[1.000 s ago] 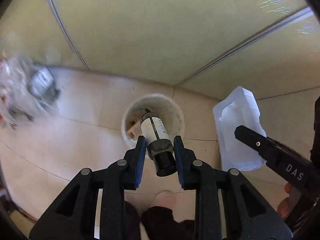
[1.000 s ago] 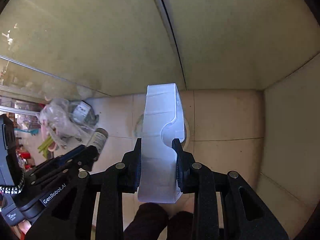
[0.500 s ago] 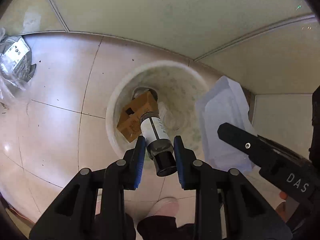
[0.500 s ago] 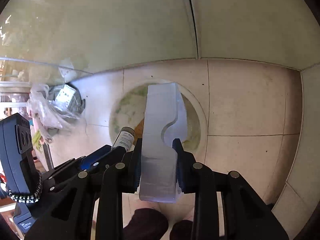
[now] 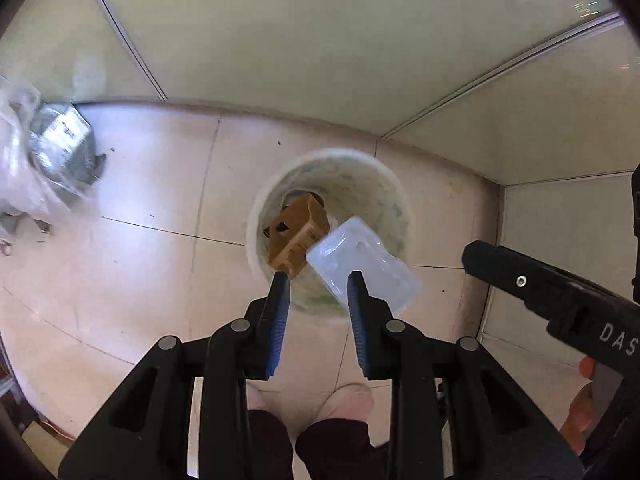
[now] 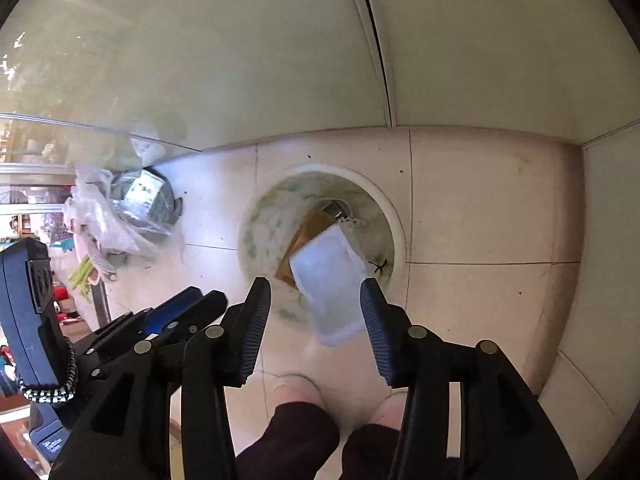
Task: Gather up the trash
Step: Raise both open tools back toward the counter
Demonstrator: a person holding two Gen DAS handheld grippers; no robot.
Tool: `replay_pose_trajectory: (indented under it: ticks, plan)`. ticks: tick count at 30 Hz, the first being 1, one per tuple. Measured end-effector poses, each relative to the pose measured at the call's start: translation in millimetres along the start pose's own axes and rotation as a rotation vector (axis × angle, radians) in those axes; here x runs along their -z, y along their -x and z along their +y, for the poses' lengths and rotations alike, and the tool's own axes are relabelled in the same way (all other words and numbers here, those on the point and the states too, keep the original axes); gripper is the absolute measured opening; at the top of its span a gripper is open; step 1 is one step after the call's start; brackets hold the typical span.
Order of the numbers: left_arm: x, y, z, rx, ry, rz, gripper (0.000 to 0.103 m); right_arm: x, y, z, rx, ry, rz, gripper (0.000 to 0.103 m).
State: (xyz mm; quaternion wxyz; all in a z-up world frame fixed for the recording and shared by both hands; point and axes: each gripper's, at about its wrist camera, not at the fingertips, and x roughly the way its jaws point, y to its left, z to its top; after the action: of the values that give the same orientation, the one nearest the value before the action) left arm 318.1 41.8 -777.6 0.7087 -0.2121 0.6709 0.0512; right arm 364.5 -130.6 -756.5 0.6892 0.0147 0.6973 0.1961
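Note:
A white round trash bin [image 5: 256, 240] [image 6: 396, 220] stands on the tiled floor in a corner. A brown cardboard box [image 5: 296, 236] [image 6: 312, 224] lies inside it. A clear plastic tray [image 5: 360, 264] [image 6: 328, 280] hangs over the bin's near rim, free of both grippers. My left gripper [image 5: 318, 280] is open and empty above the bin's near edge. My right gripper [image 6: 316, 288] is open and empty, its fingers either side of the falling tray. The bottle is out of sight.
A clear plastic bag of rubbish [image 5: 44, 168] [image 6: 128, 212] lies on the floor to the left by the wall. Pale walls meet in a corner behind the bin. The person's feet [image 5: 348, 400] are below the grippers.
Both grippers opened. The left let go of the bottle, which dropped out of sight. The right let go of the plastic tray, which is now falling into the bin.

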Motion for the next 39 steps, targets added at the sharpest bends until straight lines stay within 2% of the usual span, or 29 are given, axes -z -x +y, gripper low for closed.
replay_pose_trajectory:
  ticks: [8,14,24,33,36,39]
  plan:
    - [4.3,128.5,-21.3,-0.014,-0.042,-0.07,0.028,9.9,117.0,47.8,0.034,0.052,-0.089,0.043]
    - [5.3,256.6,-43.9,-0.031,-0.08,-0.161,0.028,22.8,226.3,92.6,0.029,0.082,-0.18,0.043]
    - [8.1,449.7,-67.1,0.003,-0.157,-0.323,0.028,57.5,381.1,156.2,0.02,0.072,-0.372,0.043]
    - [14.9,568.4,-79.6,0.011,-0.242,-0.49,0.028,85.7,480.7,190.5,0.038,0.031,-0.571,0.043]
    - [14.7,593.4,-82.3,0.018,-0.246,-0.545,0.032,86.0,503.3,202.3,0.05,0.022,-0.624,0.043]
    - [9.2,619.6,-83.7,0.028,-0.256,-0.581,0.033,83.9,529.4,203.4,0.055,0.017,-0.672,0.044]
